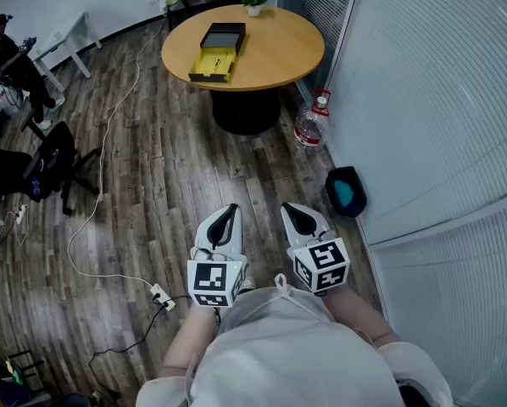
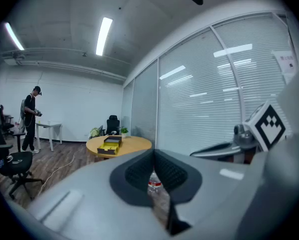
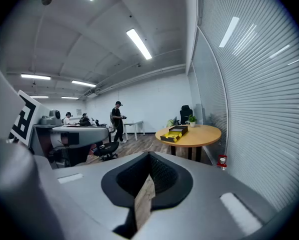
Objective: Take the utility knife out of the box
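Observation:
An open black box point(image 1: 217, 53) with a yellow lining lies on the round wooden table point(image 1: 270, 53) far ahead of me. The knife inside it is too small to make out. Both grippers hang over the wood floor close to my body, well short of the table. My left gripper point(image 1: 226, 219) is shut and empty; my right gripper point(image 1: 294, 214) beside it is also shut and empty. In the left gripper view the box point(image 2: 110, 144) sits beyond the closed jaw tips point(image 2: 153, 156). The right gripper view shows the box point(image 3: 175, 132) past its closed tips point(image 3: 149, 158).
A water bottle with a red cap point(image 1: 310, 125) and a dark bin point(image 1: 347, 191) stand by the blind-covered glass wall point(image 1: 423, 100) on the right. A black office chair point(image 1: 54, 164), a white cable point(image 1: 109, 142) and a power strip point(image 1: 161, 296) lie left. A person point(image 1: 12, 58) stands far left.

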The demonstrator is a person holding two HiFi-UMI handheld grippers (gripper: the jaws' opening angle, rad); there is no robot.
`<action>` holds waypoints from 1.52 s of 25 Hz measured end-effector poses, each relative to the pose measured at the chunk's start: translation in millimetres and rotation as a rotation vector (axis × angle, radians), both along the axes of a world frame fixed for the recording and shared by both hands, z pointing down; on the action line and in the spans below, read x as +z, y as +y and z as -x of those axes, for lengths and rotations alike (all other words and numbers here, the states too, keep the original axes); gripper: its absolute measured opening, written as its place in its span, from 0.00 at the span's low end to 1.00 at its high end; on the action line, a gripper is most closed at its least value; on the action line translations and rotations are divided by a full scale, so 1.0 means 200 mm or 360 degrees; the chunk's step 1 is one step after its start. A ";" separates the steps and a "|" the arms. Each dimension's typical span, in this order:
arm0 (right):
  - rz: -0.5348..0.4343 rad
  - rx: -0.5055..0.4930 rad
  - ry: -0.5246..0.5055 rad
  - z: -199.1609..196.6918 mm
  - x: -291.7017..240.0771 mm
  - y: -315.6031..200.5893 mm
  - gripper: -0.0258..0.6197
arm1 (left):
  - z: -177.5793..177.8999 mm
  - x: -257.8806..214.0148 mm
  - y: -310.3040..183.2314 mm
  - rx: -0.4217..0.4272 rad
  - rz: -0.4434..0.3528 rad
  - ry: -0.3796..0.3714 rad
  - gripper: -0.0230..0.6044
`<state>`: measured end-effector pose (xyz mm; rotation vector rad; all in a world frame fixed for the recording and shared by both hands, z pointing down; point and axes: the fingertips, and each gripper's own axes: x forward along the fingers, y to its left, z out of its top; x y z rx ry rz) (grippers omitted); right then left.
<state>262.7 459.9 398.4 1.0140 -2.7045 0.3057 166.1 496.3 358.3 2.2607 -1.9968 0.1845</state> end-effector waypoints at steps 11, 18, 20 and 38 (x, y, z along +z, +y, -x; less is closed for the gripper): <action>0.0017 0.0026 0.0041 0.19 0.01 -0.02 0.04 | 0.24 0.03 -0.03 -0.0001 0.0013 0.0048 0.05; 0.0083 0.0081 -0.0026 0.32 0.06 -0.06 0.04 | 0.39 0.06 -0.02 0.0000 0.0027 0.0022 0.05; 0.0101 0.0083 -0.0022 0.38 0.09 -0.07 0.04 | 0.47 0.09 -0.02 -0.0013 0.0045 0.0032 0.05; 0.0151 0.0004 -0.0025 0.73 0.25 -0.78 0.04 | 0.97 0.24 -0.60 -0.0235 0.0111 0.0068 0.05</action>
